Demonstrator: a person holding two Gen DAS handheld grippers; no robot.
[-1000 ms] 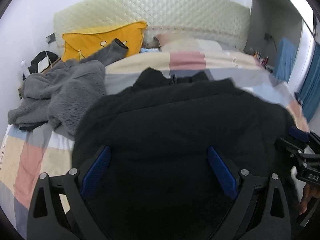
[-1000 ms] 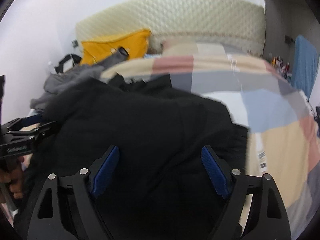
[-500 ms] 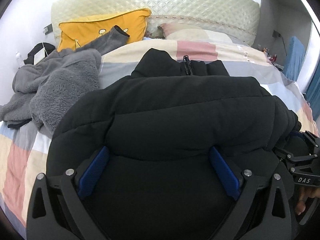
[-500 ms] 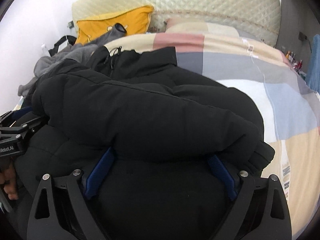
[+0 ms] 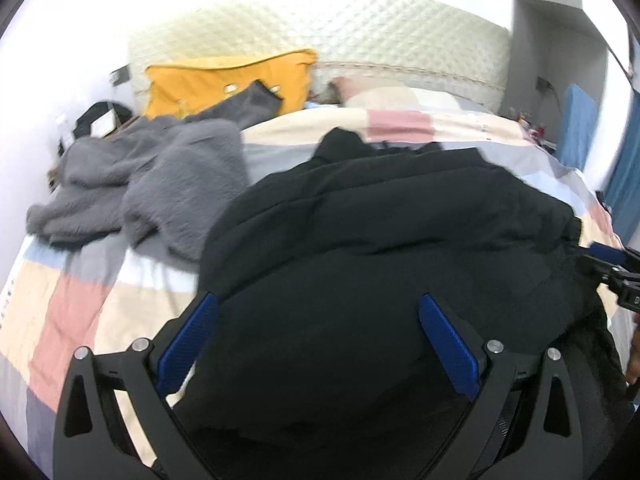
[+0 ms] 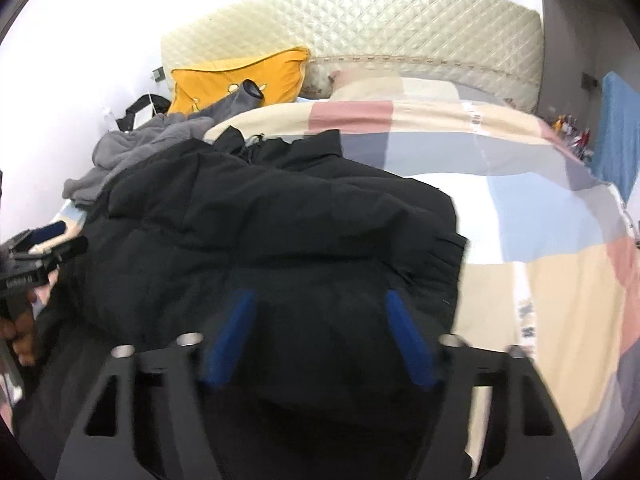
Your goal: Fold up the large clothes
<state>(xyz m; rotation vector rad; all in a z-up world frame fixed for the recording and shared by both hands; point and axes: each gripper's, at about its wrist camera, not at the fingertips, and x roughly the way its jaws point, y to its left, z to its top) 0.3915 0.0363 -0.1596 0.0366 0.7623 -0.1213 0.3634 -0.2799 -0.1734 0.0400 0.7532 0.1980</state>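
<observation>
A black puffer jacket [image 5: 380,240] lies bunched on the patchwork bed, its collar toward the headboard; it also shows in the right wrist view [image 6: 280,232]. My left gripper [image 5: 316,320] is open over the jacket's near left part, its blue pads spread wide with black fabric between them. My right gripper [image 6: 316,324] is open over the jacket's near right part, its pads a little closer together. Each gripper shows at the edge of the other's view, the right one [image 5: 612,268] and the left one [image 6: 36,252]. Neither pinches the jacket.
A grey fleece garment [image 5: 152,184] lies heaped on the bed's left side. A yellow pillow [image 5: 224,80] leans on the quilted cream headboard [image 6: 380,28]. The patchwork quilt [image 6: 540,220] spreads to the right. A blue chair [image 6: 616,120] stands at far right.
Both grippers have pulled back and risen from the jacket after pressing low on it. The right gripper's pads have come somewhat closer together. The jacket stays folded over on the bed.
</observation>
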